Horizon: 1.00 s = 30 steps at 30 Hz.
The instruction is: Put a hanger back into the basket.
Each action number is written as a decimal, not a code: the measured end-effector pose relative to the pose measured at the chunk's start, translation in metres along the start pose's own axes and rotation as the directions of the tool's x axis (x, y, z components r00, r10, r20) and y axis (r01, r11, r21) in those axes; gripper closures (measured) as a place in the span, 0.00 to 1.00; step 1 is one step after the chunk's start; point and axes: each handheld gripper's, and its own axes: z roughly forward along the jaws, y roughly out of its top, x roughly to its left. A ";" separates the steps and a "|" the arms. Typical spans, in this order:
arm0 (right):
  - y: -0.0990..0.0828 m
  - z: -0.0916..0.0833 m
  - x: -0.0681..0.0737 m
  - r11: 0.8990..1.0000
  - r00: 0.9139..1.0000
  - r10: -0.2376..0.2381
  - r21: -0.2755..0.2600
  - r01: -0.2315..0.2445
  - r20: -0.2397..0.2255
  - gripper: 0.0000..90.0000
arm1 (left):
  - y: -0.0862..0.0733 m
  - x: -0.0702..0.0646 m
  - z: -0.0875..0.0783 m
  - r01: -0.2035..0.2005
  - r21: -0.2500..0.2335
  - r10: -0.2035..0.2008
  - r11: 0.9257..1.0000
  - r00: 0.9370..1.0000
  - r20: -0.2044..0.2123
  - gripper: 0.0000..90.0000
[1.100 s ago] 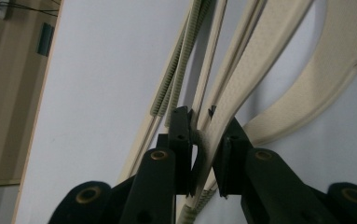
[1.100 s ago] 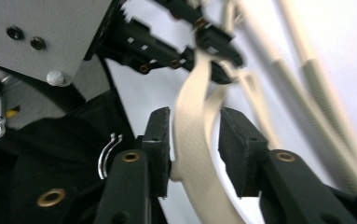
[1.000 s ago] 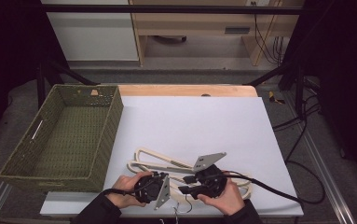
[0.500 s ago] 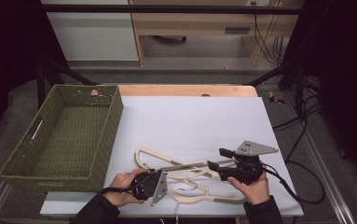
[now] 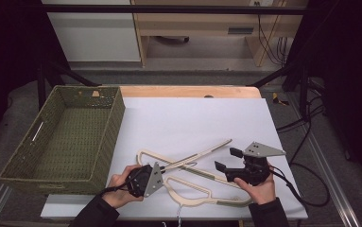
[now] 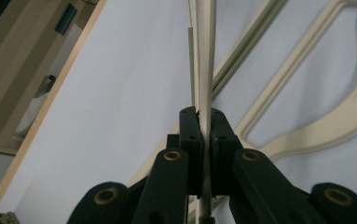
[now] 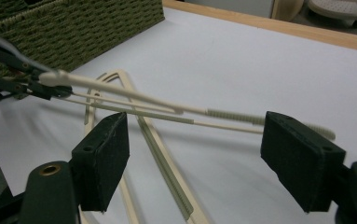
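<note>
The left gripper (image 5: 157, 171) is clamped on a cream hanger (image 5: 195, 157), its jaws pressed flat against the hanger's edge in the left gripper view (image 6: 203, 140). That hanger is raised at a tilt off the white table (image 5: 193, 118), running from the grip toward two o'clock in the high view. The right gripper (image 5: 228, 161) sits at the hanger's four o'clock, jaws spread with nothing between them; they have just been opening. In the right gripper view (image 7: 195, 158) the raised hanger (image 7: 134, 95) crosses beyond the two pads, apart from both.

More hangers (image 5: 202, 187) lie flat on the table beneath and between the two grippers, overlapping one another; one looped end reaches toward ten o'clock, under the raised one. A green wicker basket (image 5: 115, 127) stands at nine o'clock of the pile, its near wall just beside the left hand (image 5: 119, 187). The right hand (image 5: 261, 187) holds its gripper at the table's front edge, its black cable (image 5: 306, 189) trailing toward four o'clock.
</note>
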 end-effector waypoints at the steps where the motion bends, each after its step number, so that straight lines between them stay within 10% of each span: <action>1: 0.000 0.000 0.000 1.000 1.000 0.004 -0.011 -0.004 0.004 0.24 | -0.001 0.007 -0.006 0.056 -0.015 -0.056 0.998 0.998 0.008 0.96; 5: 0.000 -0.002 0.000 1.000 1.000 -0.004 -0.027 0.004 0.014 0.21 | -0.003 0.016 -0.015 0.154 -0.045 -0.153 0.987 0.988 0.021 0.96; 11: -0.001 -0.003 -0.001 0.999 0.999 -0.015 -0.041 0.016 0.034 0.14 | -0.004 0.033 -0.038 0.306 -0.093 -0.306 0.948 0.952 0.011 0.96; 19: -0.002 -0.004 -0.002 0.998 0.997 -0.035 -0.047 0.038 0.070 0.08 | 0.000 0.044 -0.071 0.405 -0.162 -0.410 0.900 0.912 0.004 0.96; 30: 0.000 -0.009 -0.004 0.998 0.996 -0.028 -0.057 0.033 0.081 0.08 | 0.008 0.067 -0.115 0.416 -0.237 -0.434 0.878 0.901 -0.028 0.96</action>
